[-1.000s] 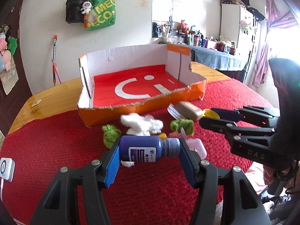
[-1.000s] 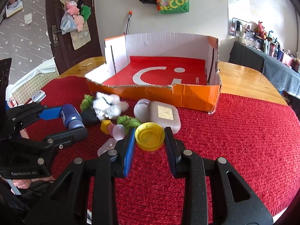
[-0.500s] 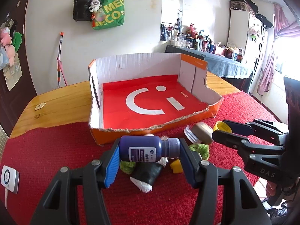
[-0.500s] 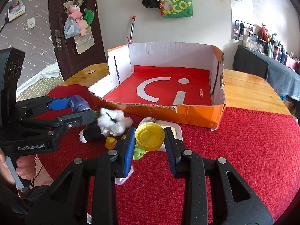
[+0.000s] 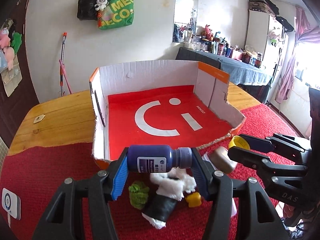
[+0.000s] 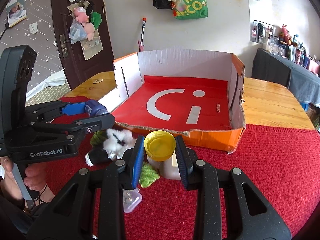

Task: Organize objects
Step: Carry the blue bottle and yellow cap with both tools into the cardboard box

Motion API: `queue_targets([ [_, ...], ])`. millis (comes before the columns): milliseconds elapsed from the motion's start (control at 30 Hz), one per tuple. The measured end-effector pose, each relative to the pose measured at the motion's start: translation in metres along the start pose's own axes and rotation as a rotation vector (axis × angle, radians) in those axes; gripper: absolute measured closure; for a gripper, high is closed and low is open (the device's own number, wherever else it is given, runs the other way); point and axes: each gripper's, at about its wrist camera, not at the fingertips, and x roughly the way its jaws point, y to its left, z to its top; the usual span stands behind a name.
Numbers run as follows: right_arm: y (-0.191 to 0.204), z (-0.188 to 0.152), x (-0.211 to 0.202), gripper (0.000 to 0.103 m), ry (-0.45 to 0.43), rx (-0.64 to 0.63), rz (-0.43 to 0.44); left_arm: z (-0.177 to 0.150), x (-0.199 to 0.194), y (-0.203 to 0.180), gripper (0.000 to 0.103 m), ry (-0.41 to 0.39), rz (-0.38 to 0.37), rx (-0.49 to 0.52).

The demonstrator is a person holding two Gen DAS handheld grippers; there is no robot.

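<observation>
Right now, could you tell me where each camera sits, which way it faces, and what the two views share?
Left wrist: rides the left claw, which grips a blue bottle sideways; looks forward and down at the cardboard box; the right claw enters from the right.
Right wrist: rides the right claw, shut on a yellow cap; faces the same box from further right; the left claw and a hand show at left.
Shared: box, red mat, green tote bag, the fluffy clutter.

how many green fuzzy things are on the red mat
2. One green fuzzy clump lies left of the white fluff; the other lies beside the right gripper. More may be hidden.
</observation>
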Motion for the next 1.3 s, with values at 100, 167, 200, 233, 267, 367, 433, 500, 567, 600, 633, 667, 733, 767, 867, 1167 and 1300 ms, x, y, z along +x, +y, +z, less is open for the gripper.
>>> queue_targets([
  [100,-0.001,0.005,0.003,0.074,0.002,-0.006,0.001,0.004,0.007,0.004,0.043,0.02,-0.013,-0.019],
  [167,-0.001,0.008,0.004,0.074,0.002,-0.01,0.0,0.007,0.012,0.006,0.043,0.029,-0.017,-0.028],
  [200,-0.002,0.01,0.006,0.074,0.004,-0.011,0.0,0.009,0.014,0.007,0.043,0.032,-0.016,-0.028],
  [233,-0.002,0.011,0.006,0.074,0.005,-0.011,0.0,0.011,0.015,0.007,0.043,0.032,-0.012,-0.027],
  [267,-0.003,0.012,0.008,0.074,0.005,-0.011,0.0,0.013,0.016,0.008,0.043,0.032,-0.009,-0.025],
  [367,-0.004,0.018,0.012,0.074,0.006,-0.014,-0.001,0.019,0.02,0.009,0.043,0.032,0.001,-0.018],
  [433,-0.006,0.022,0.015,0.074,0.007,-0.016,-0.001,0.023,0.025,0.009,0.043,0.04,0.0,-0.017],
  [500,-0.008,0.026,0.019,0.074,0.01,-0.015,0.001,0.027,0.03,0.01,0.043,0.051,-0.003,-0.019],
  [567,-0.01,0.029,0.022,0.074,0.013,-0.014,0.002,0.03,0.036,0.011,0.043,0.064,-0.006,-0.021],
  [600,-0.011,0.031,0.025,0.074,0.015,-0.014,0.001,0.031,0.038,0.012,0.043,0.069,-0.006,-0.022],
  [633,-0.012,0.033,0.026,0.074,0.016,-0.015,0.0,0.033,0.042,0.013,0.043,0.075,-0.005,-0.022],
  [667,-0.014,0.034,0.029,0.074,0.019,-0.015,-0.001,0.034,0.044,0.014,0.043,0.078,-0.005,-0.023],
  [733,-0.016,0.037,0.033,0.074,0.027,-0.016,-0.005,0.037,0.05,0.015,0.043,0.09,-0.006,-0.026],
  [767,-0.018,0.039,0.036,0.074,0.032,-0.015,-0.006,0.038,0.053,0.016,0.043,0.097,-0.008,-0.028],
  [867,-0.022,0.043,0.044,0.074,0.052,-0.004,0.001,0.042,0.061,0.018,0.043,0.119,-0.02,-0.038],
  [1167,-0.037,0.054,0.071,0.074,0.159,0.009,-0.004,0.049,0.087,0.024,0.043,0.198,-0.012,-0.039],
  [1300,-0.04,0.059,0.082,0.074,0.204,0.003,-0.009,0.05,0.098,0.024,0.043,0.229,-0.009,-0.029],
])
